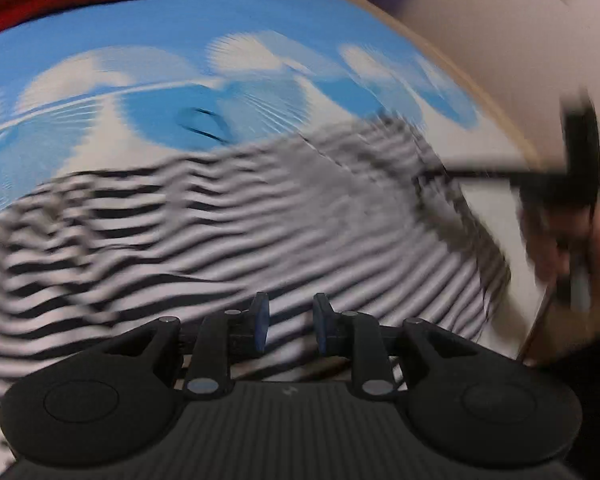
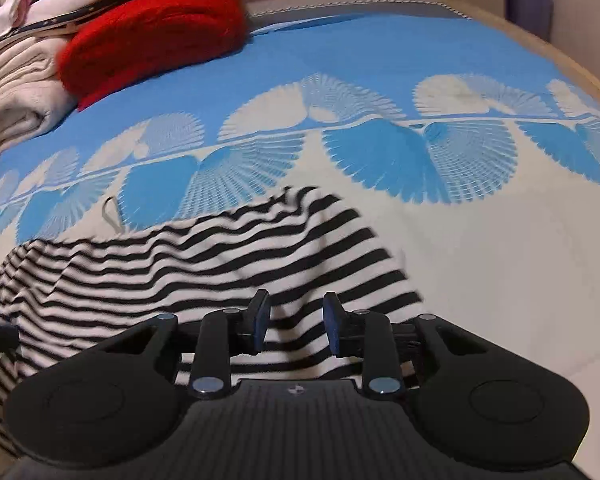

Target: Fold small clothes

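A black-and-white striped top [image 2: 204, 272] lies rumpled on the near part of a bed covered by a blue and white bedspread [image 2: 380, 60]; it is not yet folded, with ridges and a raised hump along its far edge. The right tongs [image 2: 296, 326] hover low over the near edge of the top, jaws parted by a moderate gap with striped cloth visible between them but nothing pinched. The left tongs [image 1: 290, 326] are likewise partly open and empty over the same top; that view is heavily smeared, so finer detail is lost. Beyond the top, at the far left of the bed, sit a red fuzzy garment [image 2: 156, 32] and a pile of pale clothes [image 2: 16, 92]. The likely trouble from here: closing on a wrinkle instead of a true edge or corner would lift a bunched layer and give a crooked fold, and a shallow bite could let the cloth slip out mid-lift.
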`<state>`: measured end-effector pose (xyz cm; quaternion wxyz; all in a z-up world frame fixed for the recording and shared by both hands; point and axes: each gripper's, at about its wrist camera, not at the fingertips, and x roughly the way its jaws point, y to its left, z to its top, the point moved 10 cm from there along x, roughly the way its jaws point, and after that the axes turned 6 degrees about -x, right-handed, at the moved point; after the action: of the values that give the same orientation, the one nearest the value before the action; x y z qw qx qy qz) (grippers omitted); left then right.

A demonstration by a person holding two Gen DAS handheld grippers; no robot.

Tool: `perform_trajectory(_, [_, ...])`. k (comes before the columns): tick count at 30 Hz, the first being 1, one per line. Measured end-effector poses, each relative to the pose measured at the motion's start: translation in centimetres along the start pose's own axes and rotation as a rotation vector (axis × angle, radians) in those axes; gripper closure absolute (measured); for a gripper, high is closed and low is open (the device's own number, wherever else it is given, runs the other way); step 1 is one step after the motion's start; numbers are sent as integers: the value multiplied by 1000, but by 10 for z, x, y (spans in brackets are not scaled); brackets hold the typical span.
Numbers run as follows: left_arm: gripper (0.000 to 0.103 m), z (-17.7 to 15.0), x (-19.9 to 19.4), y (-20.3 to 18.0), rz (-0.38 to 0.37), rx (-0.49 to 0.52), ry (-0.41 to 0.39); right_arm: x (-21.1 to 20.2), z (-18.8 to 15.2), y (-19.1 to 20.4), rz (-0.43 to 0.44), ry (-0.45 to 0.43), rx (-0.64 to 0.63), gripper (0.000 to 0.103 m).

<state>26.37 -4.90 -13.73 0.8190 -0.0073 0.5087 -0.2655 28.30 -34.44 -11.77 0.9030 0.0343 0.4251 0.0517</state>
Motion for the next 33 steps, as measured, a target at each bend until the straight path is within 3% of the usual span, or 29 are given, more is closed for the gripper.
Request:
perform_trajectory(2, [77, -11, 29, -4, 80, 61, 65, 8, 1, -5, -12, 19, 18, 71])
perform_trajectory(4, [76, -10, 48, 1, 121, 66, 70, 14, 0, -7, -24, 39, 34, 71])
perform_trajectory(9, [78, 13, 46, 14, 112, -62, -30, 35, 0, -23, -105, 63, 55, 68])
perform_trajectory(11, [88, 23, 41, 22, 157, -86, -64, 45, -4, -31, -123, 92, 89, 63])
perform_trajectory(17, [87, 47, 12, 74, 292, -239, -171, 52, -2, -31, -148, 88, 80, 61])
perform_trajectory(20, [87, 46, 15, 110, 370, -321, -148, 50, -1, -32, -138, 82, 85, 60])
perform_trajectory(24, [93, 49, 13, 129, 325, -439, -154, 46, -2, -35, -118, 76, 90, 59])
perform_trajectory(30, [87, 64, -21, 124, 342, -410, -246, 23, 11, -24, -67, 15, 80, 58])
perform_trajectory(33, [87, 58, -14, 139, 372, -428, -217, 9, 18, -11, 0, -11, 58, 58])
